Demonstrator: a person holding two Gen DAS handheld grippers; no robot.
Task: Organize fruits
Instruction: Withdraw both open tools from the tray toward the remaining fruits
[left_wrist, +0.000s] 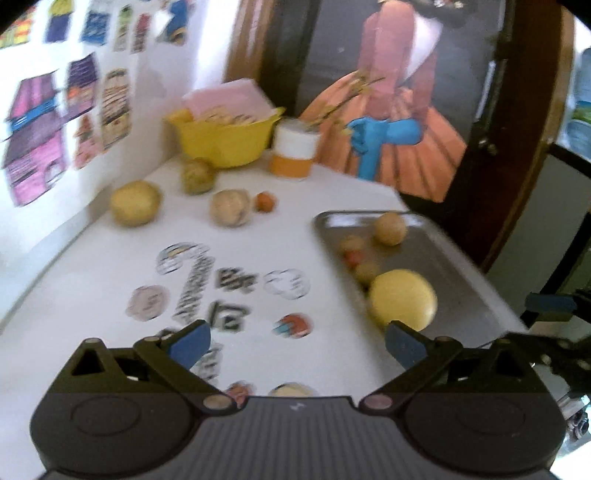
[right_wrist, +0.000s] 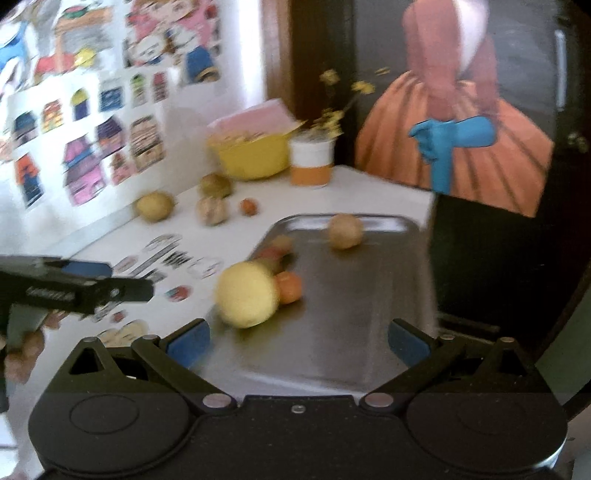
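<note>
1. White table (left_wrist: 92, 266): four loose fruits at the far-left end near the wall, i.e. a yellowish one (left_wrist: 135, 202), a greenish one (left_wrist: 198, 175), a tan one (left_wrist: 231, 206) and a small orange one (left_wrist: 265, 201).
2. Metal tray (right_wrist: 351, 314) on the right side; holds a big yellow fruit (right_wrist: 248, 293), a tangerine (right_wrist: 289, 287), a tan ball (right_wrist: 344, 231) plus small ones, blurred.
3. Left gripper (left_wrist: 297, 341): fingers spread wide, nothing held, over the stickers. Loose fruits lie ahead and left of it, well apart. Prob the nearer arm for them.
4. Right gripper (right_wrist: 299, 341): fingers apart, empty, above the tray's near end; yellow fruit just ahead-left of the tips. Round fruits, no long axis to line up.
</note>
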